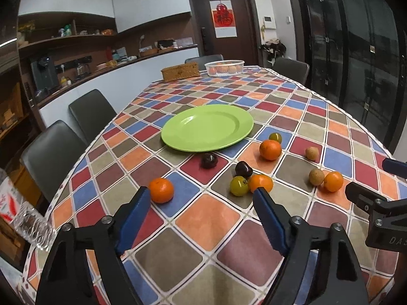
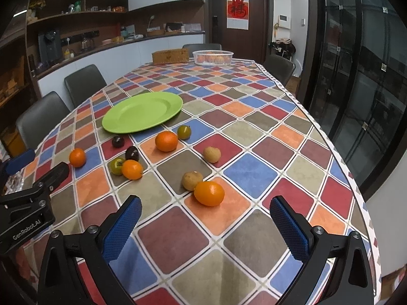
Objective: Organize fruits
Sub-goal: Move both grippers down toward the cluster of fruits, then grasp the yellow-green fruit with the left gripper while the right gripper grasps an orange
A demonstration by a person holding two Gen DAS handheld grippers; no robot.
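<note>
An empty green plate (image 1: 207, 127) (image 2: 142, 111) lies on the checkered tablecloth. In front of it lie several loose fruits: oranges (image 1: 161, 190) (image 1: 270, 149) (image 2: 209, 193), two dark plums (image 1: 209, 160) (image 1: 243, 169), green-yellow fruits (image 1: 238, 185) (image 2: 184, 132) and brown round fruits (image 1: 316, 176) (image 2: 212, 154). My left gripper (image 1: 203, 198) is open and empty, hovering in front of the fruits. My right gripper (image 2: 206, 207) is open and empty, just short of the nearest orange. Each gripper shows at the other view's edge.
A white basket (image 1: 224, 67) holding fruit and a woven box (image 1: 180, 71) stand at the table's far end. Dark chairs (image 1: 91, 111) line the left side and far end. A clear glass object (image 1: 33, 226) sits at the near left table edge. Glass doors stand to the right.
</note>
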